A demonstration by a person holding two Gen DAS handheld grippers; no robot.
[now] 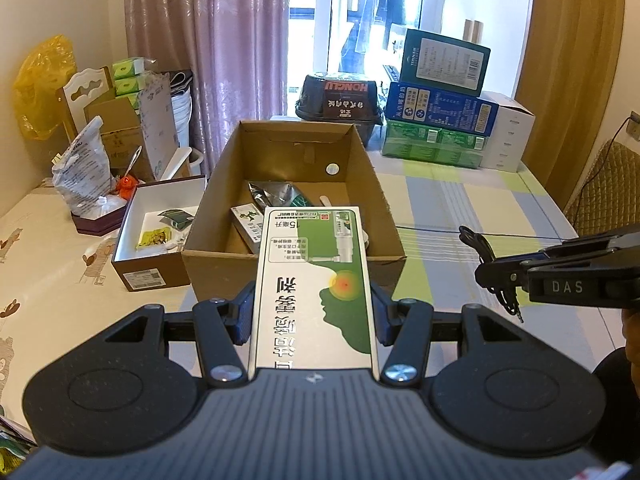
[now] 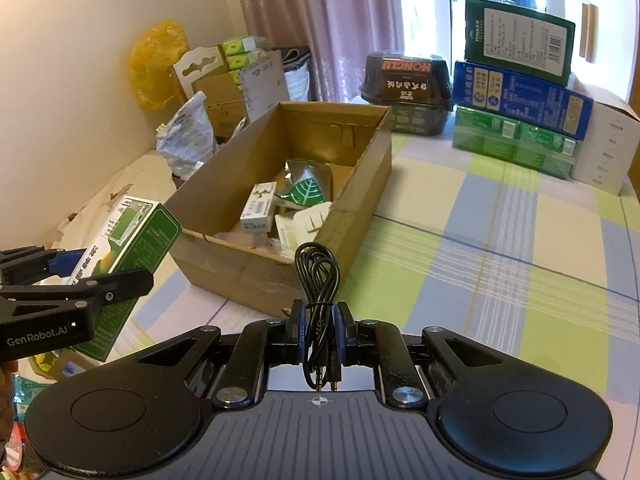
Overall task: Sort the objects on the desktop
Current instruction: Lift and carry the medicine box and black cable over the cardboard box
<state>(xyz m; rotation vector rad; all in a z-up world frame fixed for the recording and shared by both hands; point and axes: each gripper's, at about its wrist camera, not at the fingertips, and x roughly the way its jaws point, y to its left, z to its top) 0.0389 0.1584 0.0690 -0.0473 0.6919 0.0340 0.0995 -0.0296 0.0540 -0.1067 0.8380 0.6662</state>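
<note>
My left gripper [image 1: 312, 300] is shut on a green and white medicine box [image 1: 314, 280], held in the air just in front of the open cardboard box [image 1: 294, 140]; the same medicine box [image 2: 124, 240] shows at the left of the right wrist view. My right gripper [image 2: 320, 316] is shut on a coiled black audio cable [image 2: 318, 268], whose plugs hang toward the camera. That right gripper [image 1: 496, 270] also appears at the right of the left wrist view, the cable [image 1: 480, 242] dangling from it. The cardboard box [image 2: 372, 168] holds a small white carton [image 2: 258, 206], a leaf-print pouch [image 2: 306, 192] and other small packets.
A white-lined shallow box [image 1: 124, 240] with sachets sits left of the cardboard box. Stacked green and blue cartons [image 2: 520, 92] and a black tub [image 2: 408, 80] stand at the table's far side. Bags and cartons [image 1: 84, 168] crowd the left. A checked cloth [image 2: 500, 248] covers the table on the right.
</note>
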